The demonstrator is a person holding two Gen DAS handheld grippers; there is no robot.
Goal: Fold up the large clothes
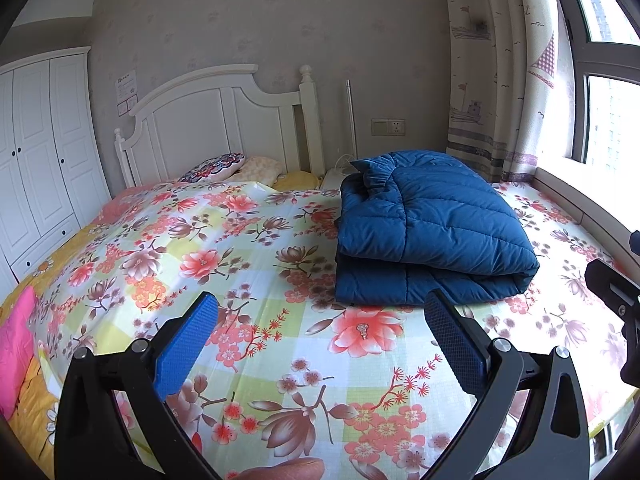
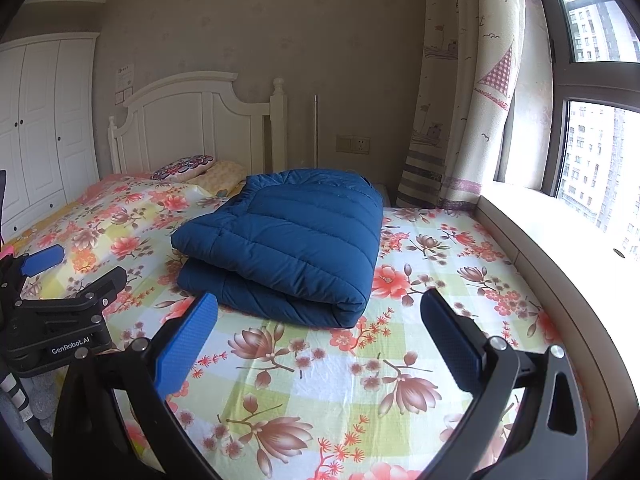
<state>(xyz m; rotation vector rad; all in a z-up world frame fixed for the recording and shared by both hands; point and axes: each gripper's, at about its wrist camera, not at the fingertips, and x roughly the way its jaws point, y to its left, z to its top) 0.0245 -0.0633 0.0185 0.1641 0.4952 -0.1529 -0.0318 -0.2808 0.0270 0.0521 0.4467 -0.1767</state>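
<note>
A dark blue quilted down jacket lies folded into a thick rectangular bundle on the floral bedsheet; it also shows in the right wrist view. My left gripper is open and empty, held above the sheet just in front of the bundle's near edge. My right gripper is open and empty, also just short of the bundle. The left gripper shows at the left edge of the right wrist view. A black part of the right gripper shows at the right edge of the left wrist view.
White headboard and pillows lie at the far end of the bed. A white wardrobe stands at left. A window sill and curtain run along the right. A pink item lies at the bed's left edge.
</note>
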